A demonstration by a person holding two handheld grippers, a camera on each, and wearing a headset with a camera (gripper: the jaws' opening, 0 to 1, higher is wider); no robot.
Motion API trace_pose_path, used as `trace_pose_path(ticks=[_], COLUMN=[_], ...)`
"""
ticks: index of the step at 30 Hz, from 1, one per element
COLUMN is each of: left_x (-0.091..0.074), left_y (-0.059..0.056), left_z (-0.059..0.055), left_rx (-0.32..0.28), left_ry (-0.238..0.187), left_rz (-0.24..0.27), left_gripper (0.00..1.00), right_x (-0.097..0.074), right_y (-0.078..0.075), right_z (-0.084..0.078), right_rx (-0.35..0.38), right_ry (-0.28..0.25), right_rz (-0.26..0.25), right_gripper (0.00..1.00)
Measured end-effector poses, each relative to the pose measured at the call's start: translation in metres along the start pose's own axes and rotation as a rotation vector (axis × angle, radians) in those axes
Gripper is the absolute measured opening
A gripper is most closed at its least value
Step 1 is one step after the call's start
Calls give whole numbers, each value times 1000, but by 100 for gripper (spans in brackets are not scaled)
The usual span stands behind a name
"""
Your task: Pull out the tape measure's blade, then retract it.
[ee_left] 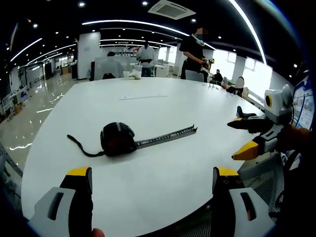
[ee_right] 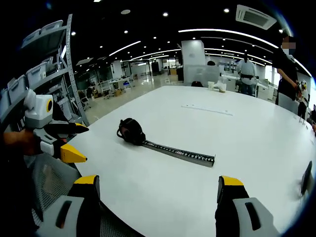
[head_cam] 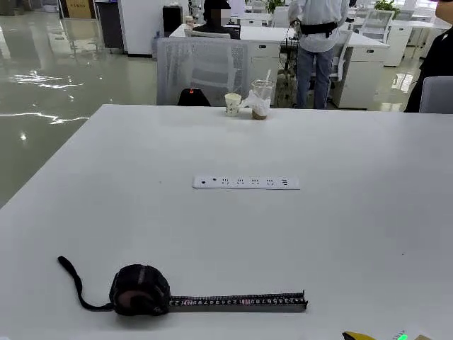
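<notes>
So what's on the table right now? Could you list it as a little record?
table: white
tape measure: black case near the front edge, strap trailing
blade: pulled out, lying flat on the table
power strip: white, mid-table
cups: two at the far edge
left gripper: jaws open, holding nothing
right gripper: jaws open, holding nothing
</notes>
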State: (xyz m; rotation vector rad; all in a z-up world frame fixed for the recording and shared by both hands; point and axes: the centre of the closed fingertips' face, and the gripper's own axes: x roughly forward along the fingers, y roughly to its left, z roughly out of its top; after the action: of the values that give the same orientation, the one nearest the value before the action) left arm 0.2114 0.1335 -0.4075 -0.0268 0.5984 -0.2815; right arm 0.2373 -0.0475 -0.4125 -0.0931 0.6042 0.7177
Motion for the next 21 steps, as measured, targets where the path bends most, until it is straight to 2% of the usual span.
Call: trace_pose_path(ticks=[11,21], left_x=[-1,-1], left_y=[4,6], left_z=[2,3], left_rx=[-4,-1], left_ry=[0,-1], left_rz=[19,29], left_gripper=[99,99], right_x=[1,-2], right_y=[3,-2], right_z=[4,1], right_rx=[24,39], right_ry=[-10,-7], right_rz=[1,-15], right_gripper=[99,99])
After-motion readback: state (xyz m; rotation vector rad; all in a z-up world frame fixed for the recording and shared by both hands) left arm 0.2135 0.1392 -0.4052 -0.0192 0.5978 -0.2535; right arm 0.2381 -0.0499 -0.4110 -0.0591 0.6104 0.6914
